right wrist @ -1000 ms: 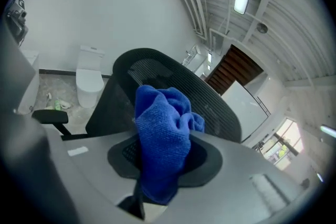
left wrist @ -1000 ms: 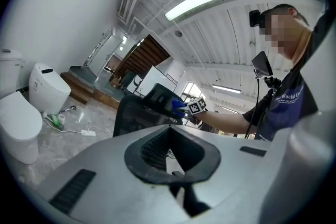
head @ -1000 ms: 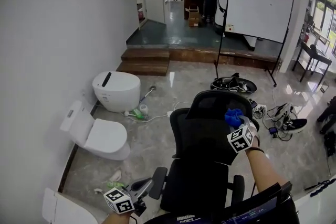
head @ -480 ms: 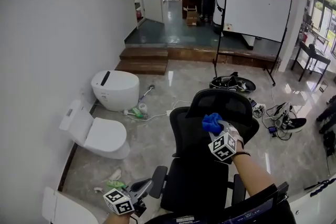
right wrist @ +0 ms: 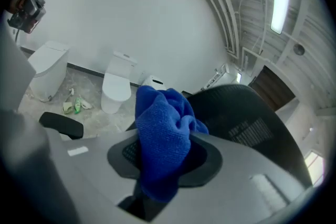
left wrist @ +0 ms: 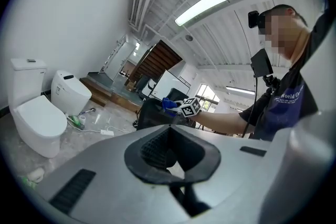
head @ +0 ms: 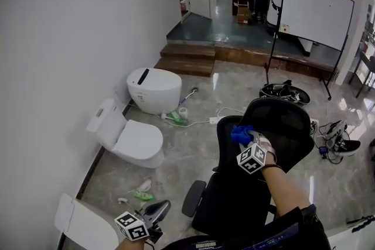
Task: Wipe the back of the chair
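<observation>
A black mesh office chair [head: 246, 196] stands in front of me, its backrest [head: 284, 123] turned to the right. My right gripper [head: 246, 140] is shut on a bunched blue cloth [head: 240, 134] and holds it against the left edge of the backrest's upper part. In the right gripper view the blue cloth [right wrist: 164, 136] fills the jaws, with the backrest mesh [right wrist: 252, 123] right behind it. My left gripper [head: 153, 215] hangs low at the bottom edge, apart from the chair, shut and holding nothing. In the left gripper view the chair [left wrist: 152, 115] and cloth [left wrist: 168, 104] show far off.
A white toilet [head: 137, 140] and a rounded white toilet [head: 155, 89] stand by the left wall. Litter [head: 140, 191] and a cable lie on the marble floor. A whiteboard [head: 316, 3] stands at the back right past wooden steps [head: 193, 58]. Shoes and cables [head: 340, 140] lie on the right.
My right gripper has slid the blue cloth leftward across the chair back, from its right side to its left edge. The head view has swung, so the room sits further right. The left gripper stays put.
</observation>
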The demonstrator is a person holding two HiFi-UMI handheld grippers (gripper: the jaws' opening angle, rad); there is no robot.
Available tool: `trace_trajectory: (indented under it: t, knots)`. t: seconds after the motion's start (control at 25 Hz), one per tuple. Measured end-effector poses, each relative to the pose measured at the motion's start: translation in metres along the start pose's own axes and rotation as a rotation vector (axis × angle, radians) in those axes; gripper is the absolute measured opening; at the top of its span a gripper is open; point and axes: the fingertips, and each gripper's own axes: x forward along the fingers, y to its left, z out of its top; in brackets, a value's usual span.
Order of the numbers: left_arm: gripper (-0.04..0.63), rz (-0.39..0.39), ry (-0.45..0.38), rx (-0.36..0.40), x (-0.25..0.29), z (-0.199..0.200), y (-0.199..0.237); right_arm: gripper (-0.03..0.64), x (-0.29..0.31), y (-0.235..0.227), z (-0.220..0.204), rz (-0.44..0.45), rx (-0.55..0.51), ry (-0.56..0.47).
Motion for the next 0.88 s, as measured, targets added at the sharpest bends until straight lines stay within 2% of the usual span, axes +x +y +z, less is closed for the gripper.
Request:
trace_trajectory:
  t: [0.12, 0.28, 0.56, 0.68, 0.76, 0.88]
  knots:
    - [0.006, -0.021, 0.012, -0.012, 0.013, -0.004, -0.007, 0.123, -0.014, -0.032, -0.045, -0.056, 0.055, 0.080]
    - [0.006, -0.087, 0.031, 0.000, 0.042, -0.009, -0.029, 0.123, -0.058, -0.072, -0.113, -0.138, 0.132, 0.174]
    - [0.006, -0.208, 0.055, 0.007, 0.098, -0.017, -0.066, 0.123, -0.152, -0.110, -0.209, -0.247, 0.202, 0.285]
    - [0.006, -0.228, 0.058, -0.022, 0.105, -0.020, -0.069, 0.123, -0.156, -0.094, -0.202, -0.223, 0.185, 0.237]
    - [0.006, -0.219, 0.050, -0.054, 0.101, -0.022, -0.063, 0.123, -0.131, -0.066, -0.171, -0.156, 0.141, 0.166]
    - [0.006, -0.185, 0.052, -0.053, 0.085, -0.026, -0.049, 0.123, -0.074, -0.017, -0.110, -0.049, 0.085, 0.069]
